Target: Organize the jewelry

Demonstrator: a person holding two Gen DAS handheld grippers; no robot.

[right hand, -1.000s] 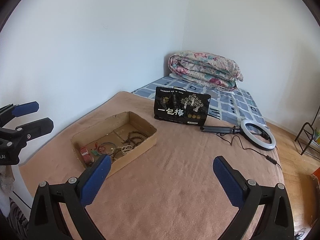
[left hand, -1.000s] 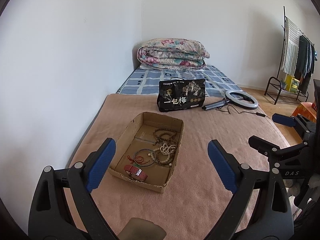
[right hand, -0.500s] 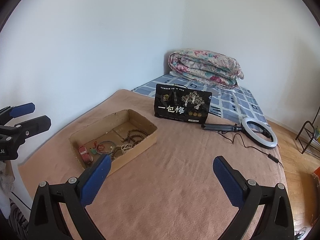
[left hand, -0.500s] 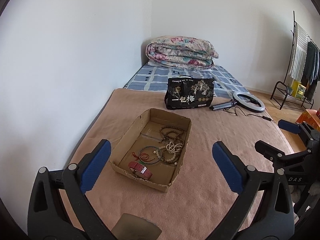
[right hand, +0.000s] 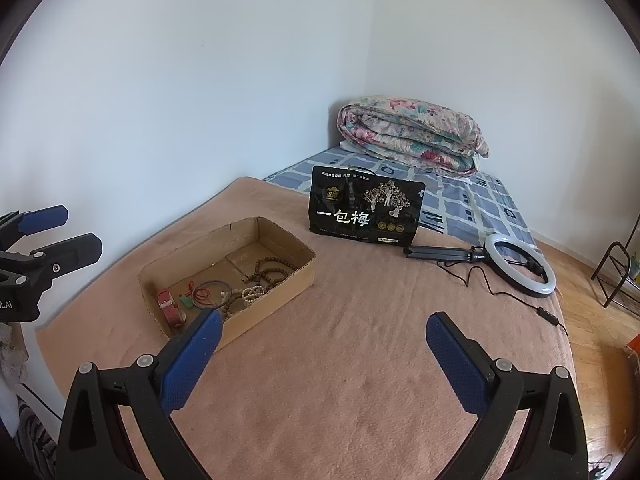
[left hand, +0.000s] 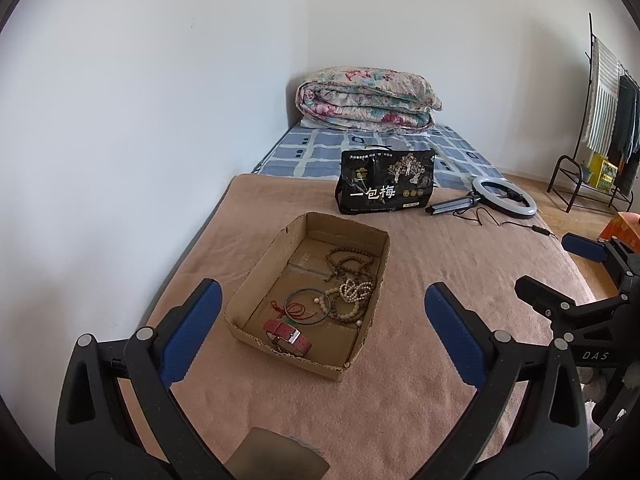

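Observation:
An open cardboard box [left hand: 260, 268] [right hand: 298, 276] sits on a tan blanket [left hand: 440, 264]. Inside lie brown bead strands [left hand: 352, 260], a white bead bracelet [left hand: 354, 290], a thin dark bangle [left hand: 307, 306], a red cord [left hand: 294, 310] and a red watch [left hand: 287, 334] [right hand: 168, 306]. My left gripper [left hand: 320, 334] is open and empty, held above the box's near end. My right gripper [right hand: 322, 360] is open and empty, right of the box over the blanket; it also shows in the left wrist view [left hand: 560, 276].
A black printed bag [left hand: 384, 186] [right hand: 366, 208] stands behind the box. A ring light with cable [left hand: 502, 196] [right hand: 520, 264] lies to its right. A folded floral quilt [left hand: 366, 98] lies on the checked sheet by the wall. A clothes rack [left hand: 604, 112] stands far right.
Both grippers have drawn back and risen a little, so the box sits slightly farther and more central in the left wrist view. Both stay open; nothing in the box has moved.

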